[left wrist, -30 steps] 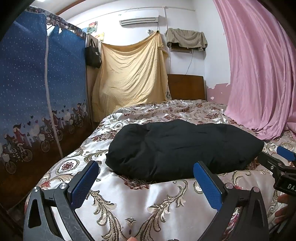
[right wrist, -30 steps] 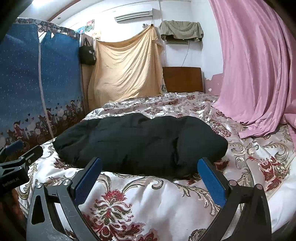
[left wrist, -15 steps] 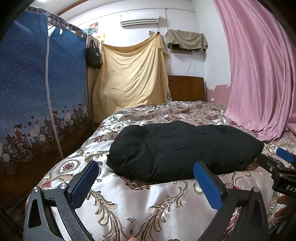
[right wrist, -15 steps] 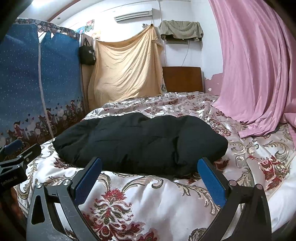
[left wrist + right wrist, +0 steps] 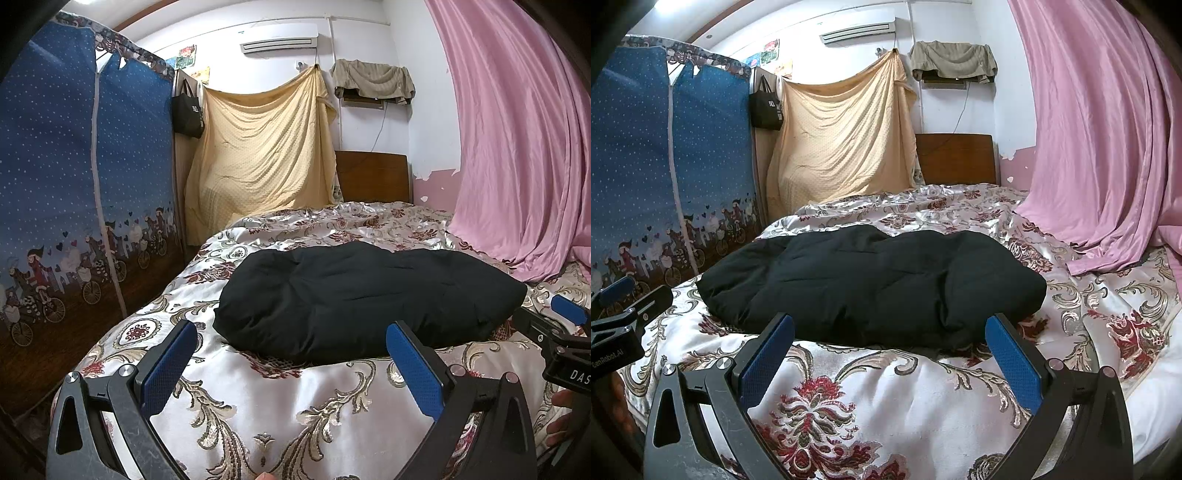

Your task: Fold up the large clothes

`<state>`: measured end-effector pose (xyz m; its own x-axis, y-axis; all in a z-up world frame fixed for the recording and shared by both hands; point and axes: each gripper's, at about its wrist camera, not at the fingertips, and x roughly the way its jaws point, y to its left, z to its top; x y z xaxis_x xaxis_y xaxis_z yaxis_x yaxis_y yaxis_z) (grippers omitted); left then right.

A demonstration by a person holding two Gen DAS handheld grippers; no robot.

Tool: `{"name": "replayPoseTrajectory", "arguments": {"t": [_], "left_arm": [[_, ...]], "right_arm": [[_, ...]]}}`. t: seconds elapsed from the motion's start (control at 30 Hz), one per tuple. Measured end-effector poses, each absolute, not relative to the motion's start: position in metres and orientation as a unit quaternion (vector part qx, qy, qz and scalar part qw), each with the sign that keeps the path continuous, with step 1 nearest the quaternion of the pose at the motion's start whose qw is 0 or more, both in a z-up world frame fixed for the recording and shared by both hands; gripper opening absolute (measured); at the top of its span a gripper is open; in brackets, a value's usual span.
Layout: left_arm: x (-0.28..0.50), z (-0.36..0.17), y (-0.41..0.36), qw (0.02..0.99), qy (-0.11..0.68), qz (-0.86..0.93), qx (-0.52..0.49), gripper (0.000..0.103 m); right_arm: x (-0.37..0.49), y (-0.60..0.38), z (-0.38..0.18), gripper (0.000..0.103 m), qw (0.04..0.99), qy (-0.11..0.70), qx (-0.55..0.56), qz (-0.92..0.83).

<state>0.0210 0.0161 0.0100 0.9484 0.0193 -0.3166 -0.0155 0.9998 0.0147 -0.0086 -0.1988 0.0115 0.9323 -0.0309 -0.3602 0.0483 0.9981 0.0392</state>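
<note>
Holding the left tongs (image 5: 291,363) spread wide and empty, low over the near edge of the bed (image 5: 295,417). Holding the right tongs (image 5: 890,356) likewise spread wide, gripping nothing, just to the right of the left pair.

Lying just ahead of both pairs, apart from the blue pads: a black padded garment (image 5: 871,284), puffy, bundled into a long mound, resting on the floral satin bedspread (image 5: 827,402). Running crosswise to the tongs, long axis left to right. Sitting ahead and slightly right of the left tongs, ahead and slightly left of the right tongs, so roughly between the two, neither clearly nearer. Looking already folded or bunched; not possible to tell which, nor where sleeves or hem lie.

Probably calling for a reach straight ahead, each pair taking its own end of the mound.

Standing farther off, left of the tongs: a blue dotted fabric wardrobe (image 5: 74,177). Hanging beyond the garment: a yellow sheet (image 5: 258,155), then a wooden headboard (image 5: 373,177). Draping onto the bed at the far right: a pink curtain (image 5: 517,147).
</note>
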Motion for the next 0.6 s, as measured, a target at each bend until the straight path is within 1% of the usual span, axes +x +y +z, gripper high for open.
{"name": "replayPoseTrajectory", "arguments": {"t": [0.6], "left_arm": [[0.021, 0.0096, 0.0166, 0.987, 0.16, 0.008, 0.006, 0.103]], "right_arm": [[-0.009, -0.1979, 0.0107, 0.102, 0.983, 0.181, 0.024, -0.02]]}}
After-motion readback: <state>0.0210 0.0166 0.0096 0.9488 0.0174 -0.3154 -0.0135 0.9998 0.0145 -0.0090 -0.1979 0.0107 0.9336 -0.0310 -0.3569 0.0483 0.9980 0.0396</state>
